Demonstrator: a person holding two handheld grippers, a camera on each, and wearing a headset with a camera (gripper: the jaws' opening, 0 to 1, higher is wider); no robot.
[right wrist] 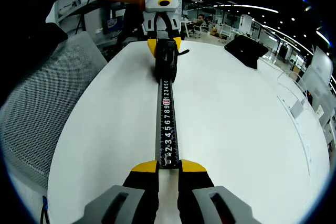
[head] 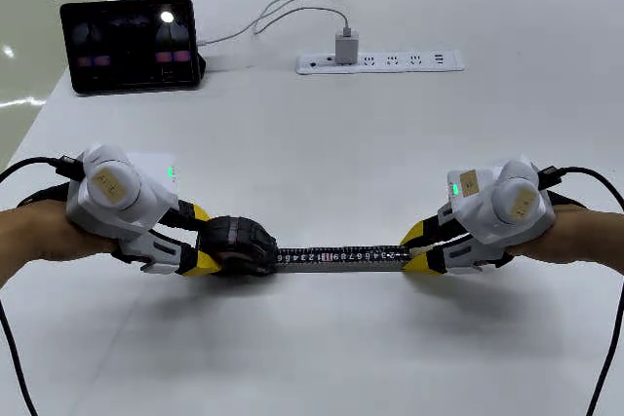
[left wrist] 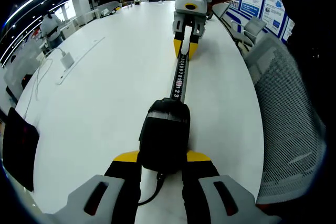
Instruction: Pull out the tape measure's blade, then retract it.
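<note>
Tape measure case (head: 239, 244): black, rounded, rubbery-looking, lying low on the smooth white table (head: 322, 143) near its front edge. Blade (head: 341, 257): flat dark strip with white numerals and some red marks, drawn straight out to the right along the tabletop.

Left gripper (head: 203, 239): white body, black jaws with yellow tips. The jaws are closed in from both sides on the case and grip it. Left hand (head: 39, 241) comes in level from the left edge, its forearm low over the table.

Right gripper (head: 417, 248): same build, jaws brought nearly together and pinching the blade's free end. Right hand (head: 575, 236) comes in level from the right. The two grippers face each other along one line, well apart.

Head view adds the far side of the table: a dark tablet (head: 132, 44) propped upright and a white power strip (head: 380, 61) with a charger (head: 347, 46) and a thin cable.

Left gripper view adds the case's top and a thin cord trailing between the jaws.

Right gripper view adds the numerals close up, 1 to 9 and onward, and a grey mesh chair (right wrist: 47, 87) beside the table.
</note>
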